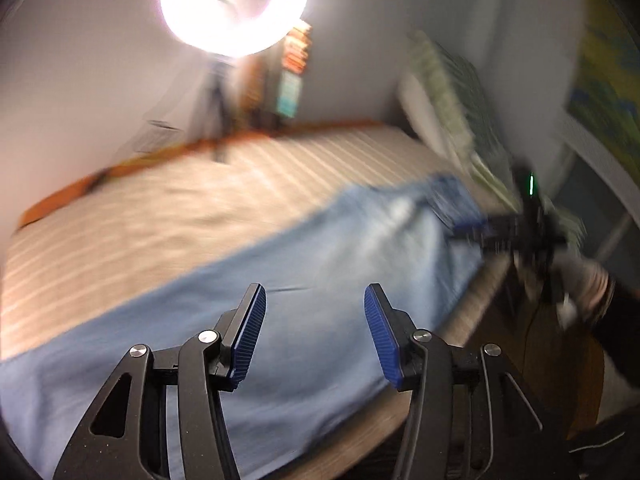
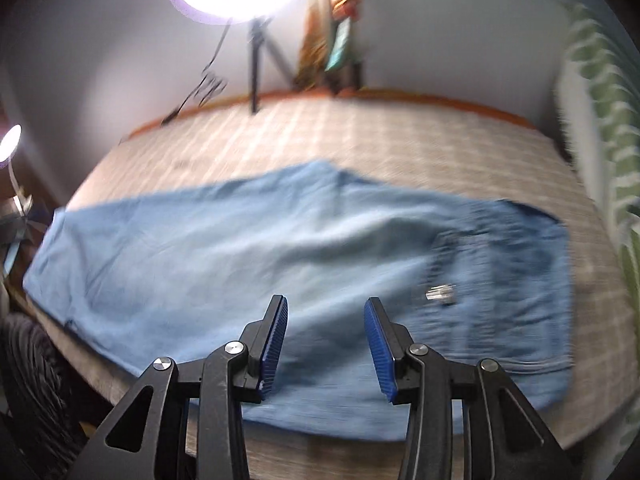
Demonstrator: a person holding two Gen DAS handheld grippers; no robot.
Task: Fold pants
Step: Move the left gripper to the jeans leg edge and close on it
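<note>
Looking along the left gripper (image 1: 315, 332), its blue-padded fingers (image 1: 249, 334) stand partly apart with nothing between them, above the light blue pants (image 1: 280, 280). The pants lie lengthwise along the near edge of a bed (image 1: 160, 208) with a beige striped cover, one end under this gripper, the other reaching toward the far right. There the right gripper (image 1: 472, 229) shows as a blurred dark shape at the pants' far end, a hand (image 1: 588, 284) behind it; whether it touches the cloth cannot be told. The cover beyond the pants is bare back to an orange edge (image 1: 280, 132) along the wall. A ring light (image 1: 234, 0) on a tripod (image 1: 218, 112) glares above, with a stack of what look like books (image 1: 294, 68) beside it; any lettering there is too smeared to read. A green patterned pillow (image 1: 452, 92) leans at the right.

From the right wrist view, the right gripper (image 2: 326, 340) also has its fingers (image 2: 274, 344) partly spread and empty, above the pants (image 2: 240, 248). The garment lies flat across the bed (image 2: 400, 144), the darker waist end with a small bright metal fastening (image 2: 440, 293) to the right and the legs running left. Its near edge runs close to the mattress edge, and its left end reaches the bed's left edge. Bare checked cover lies behind the pants up to the tripod (image 2: 254, 72). No writing is legible.
</note>
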